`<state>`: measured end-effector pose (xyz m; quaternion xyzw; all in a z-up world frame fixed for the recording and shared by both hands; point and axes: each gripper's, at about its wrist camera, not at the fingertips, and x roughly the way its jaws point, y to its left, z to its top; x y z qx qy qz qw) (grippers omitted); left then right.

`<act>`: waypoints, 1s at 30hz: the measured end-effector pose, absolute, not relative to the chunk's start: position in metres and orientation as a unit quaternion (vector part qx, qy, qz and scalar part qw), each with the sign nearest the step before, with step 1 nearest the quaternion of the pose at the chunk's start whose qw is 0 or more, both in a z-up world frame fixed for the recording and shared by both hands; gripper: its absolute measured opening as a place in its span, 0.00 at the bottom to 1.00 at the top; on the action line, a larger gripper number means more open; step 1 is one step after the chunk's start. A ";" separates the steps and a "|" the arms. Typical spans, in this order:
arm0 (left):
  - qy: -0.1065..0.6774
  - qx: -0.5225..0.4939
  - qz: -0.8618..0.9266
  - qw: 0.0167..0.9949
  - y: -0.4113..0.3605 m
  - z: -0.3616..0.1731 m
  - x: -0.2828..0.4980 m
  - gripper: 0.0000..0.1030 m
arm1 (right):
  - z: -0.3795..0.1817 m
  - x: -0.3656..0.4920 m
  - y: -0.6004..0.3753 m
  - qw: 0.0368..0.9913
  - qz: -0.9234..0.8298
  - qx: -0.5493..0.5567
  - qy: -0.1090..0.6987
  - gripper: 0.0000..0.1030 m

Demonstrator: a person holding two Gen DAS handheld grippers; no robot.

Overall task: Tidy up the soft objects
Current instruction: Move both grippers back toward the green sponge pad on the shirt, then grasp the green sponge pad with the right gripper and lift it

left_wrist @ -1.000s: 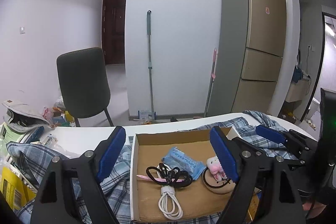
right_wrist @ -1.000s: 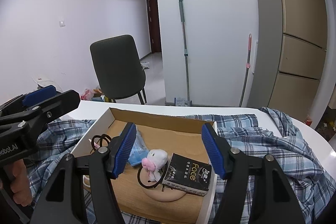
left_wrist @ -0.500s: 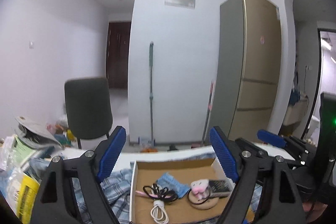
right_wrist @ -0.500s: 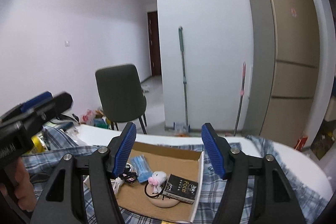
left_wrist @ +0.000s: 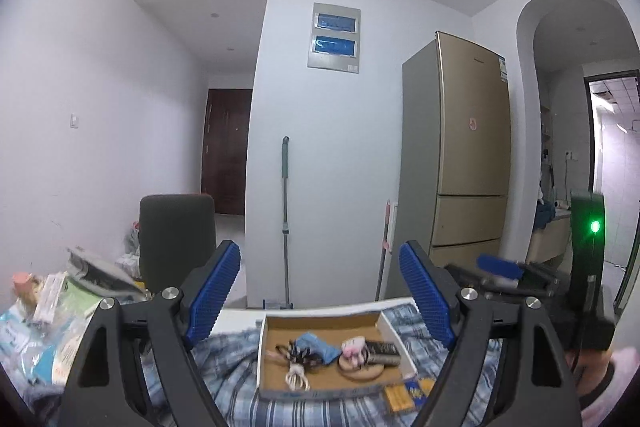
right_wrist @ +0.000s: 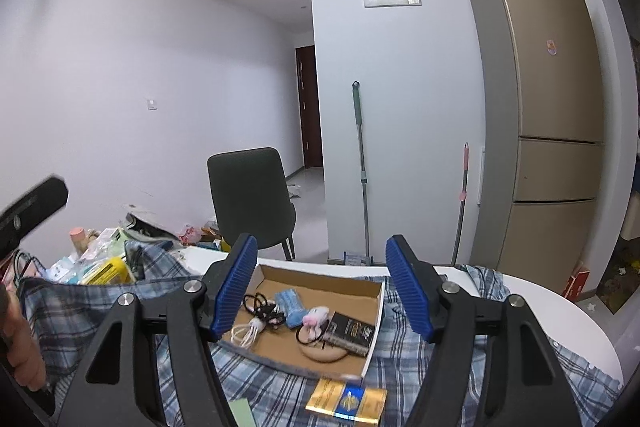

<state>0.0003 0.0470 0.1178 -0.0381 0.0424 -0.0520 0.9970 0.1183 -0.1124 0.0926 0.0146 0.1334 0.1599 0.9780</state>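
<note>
White walls and a fridge [right_wrist: 544, 107] are seen behind. Both tongs, left [left_wrist: 320, 295] and right [right_wrist: 320, 287], are spread and empty, the right opening; below them lies the cardboard tray [right_wrist: 320, 277] on plaid cloth [right_wrist: 280, 383].

Tray [right_wrist: 376, 297] on plaid cloth [right_wrist: 460, 367] on table [right_wrist: 560, 323], cables [right_wrist: 260, 311] left and plush toy [right_wrist: 314, 317] right inside.

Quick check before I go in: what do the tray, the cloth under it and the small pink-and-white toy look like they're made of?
Tray: looks like corrugated cardboard, matte brown inside, white outer walls. Cloth: soft woven fabric, blue-and-white plaid, rumpled into folds. Toy: probably plush, fuzzy pink-and-white surface, though too small to be sure.
</note>
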 end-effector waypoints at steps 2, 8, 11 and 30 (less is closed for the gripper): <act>0.050 -0.046 -0.063 0.996 0.050 0.105 -0.012 0.82 | 0.087 0.112 -0.111 0.977 0.161 0.011 0.137 0.64; 0.072 -0.042 -0.072 0.994 0.056 0.070 -0.022 0.82 | 0.056 0.100 -0.103 0.971 0.169 -0.010 0.169 0.64; 0.091 -0.041 -0.068 0.993 0.061 0.054 -0.019 0.82 | 0.038 0.100 -0.091 0.964 0.179 -0.025 0.196 0.64; 0.156 -0.089 -0.053 0.982 0.084 -0.006 0.004 0.82 | -0.076 0.104 -0.008 0.836 0.318 -0.157 0.420 0.64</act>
